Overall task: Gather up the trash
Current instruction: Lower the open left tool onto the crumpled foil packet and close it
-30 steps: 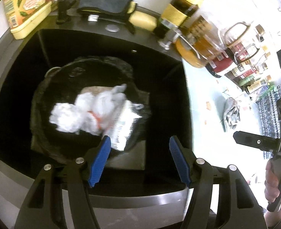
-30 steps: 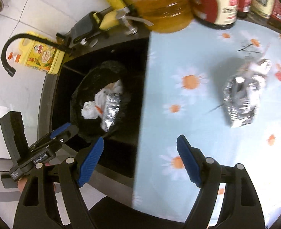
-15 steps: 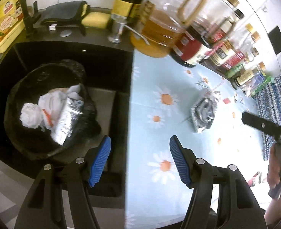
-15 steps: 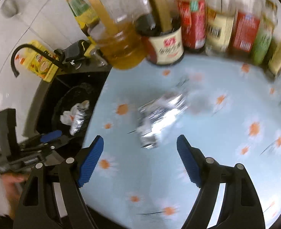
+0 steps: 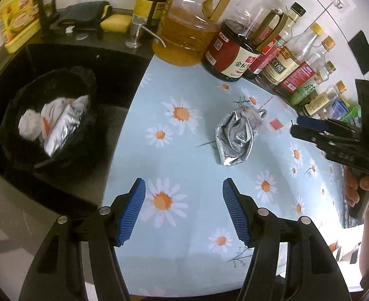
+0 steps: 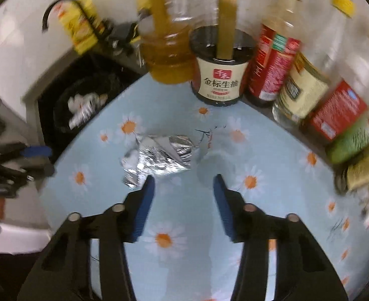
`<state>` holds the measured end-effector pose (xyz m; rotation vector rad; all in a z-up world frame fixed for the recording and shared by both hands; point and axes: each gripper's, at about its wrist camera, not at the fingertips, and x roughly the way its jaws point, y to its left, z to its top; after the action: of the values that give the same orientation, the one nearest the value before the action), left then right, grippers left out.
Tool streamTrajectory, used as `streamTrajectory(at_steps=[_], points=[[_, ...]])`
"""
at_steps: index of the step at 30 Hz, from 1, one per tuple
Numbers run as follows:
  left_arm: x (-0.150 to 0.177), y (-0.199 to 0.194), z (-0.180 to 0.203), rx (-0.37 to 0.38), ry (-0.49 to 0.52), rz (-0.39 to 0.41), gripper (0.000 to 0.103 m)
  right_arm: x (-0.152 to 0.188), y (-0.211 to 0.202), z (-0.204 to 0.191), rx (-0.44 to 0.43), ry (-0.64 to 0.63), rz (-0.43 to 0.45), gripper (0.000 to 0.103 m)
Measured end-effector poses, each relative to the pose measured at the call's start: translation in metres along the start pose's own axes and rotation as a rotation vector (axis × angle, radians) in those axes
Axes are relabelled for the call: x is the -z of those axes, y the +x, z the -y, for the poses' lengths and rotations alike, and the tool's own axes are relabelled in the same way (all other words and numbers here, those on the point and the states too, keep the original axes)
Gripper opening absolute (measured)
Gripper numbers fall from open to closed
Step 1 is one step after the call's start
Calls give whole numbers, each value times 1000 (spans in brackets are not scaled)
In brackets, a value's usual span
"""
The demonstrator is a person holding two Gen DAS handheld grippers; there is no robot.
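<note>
A: On the daisy-print table [image 5: 197, 250], a crumpled foil bag [image 5: 236, 135] lies near the bottles, well apart from the black bin [image 5: 13, 115] in the sink.

B: Right tongs [image 6: 183, 181] are closing, empty, just short of it; pinch a raised fold. Left tongs [image 5: 184, 188] gape, empty.

A: Labels?

B: Soy jug [image 6: 219, 75] reads 金标生抽.

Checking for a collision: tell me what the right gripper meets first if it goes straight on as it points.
Probably the bare daisy-print tablecloth; the right gripper, jaws closing and empty, aims just right of the crumpled silver foil wrapper.
</note>
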<state>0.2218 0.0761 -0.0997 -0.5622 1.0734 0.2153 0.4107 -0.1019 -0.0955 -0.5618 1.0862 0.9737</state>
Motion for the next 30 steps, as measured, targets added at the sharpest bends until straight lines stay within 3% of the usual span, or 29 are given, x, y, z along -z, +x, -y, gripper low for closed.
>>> streamTrajectory(at_steps=[4, 8, 13, 30], points=[[14, -1, 3, -18, -50, 11, 62, -6, 15, -2, 2, -119, -42, 37], [24, -3, 3, -40, -87, 20, 62, -10, 39, 5, 8, -153, -131, 35], [32, -6, -2, -59, -127, 28, 62, -12, 54, 12, -2, -155, -173, 4], [18, 4, 14, -61, -64, -8, 62, -2, 26, 23, -23, -93, -111, 2]])
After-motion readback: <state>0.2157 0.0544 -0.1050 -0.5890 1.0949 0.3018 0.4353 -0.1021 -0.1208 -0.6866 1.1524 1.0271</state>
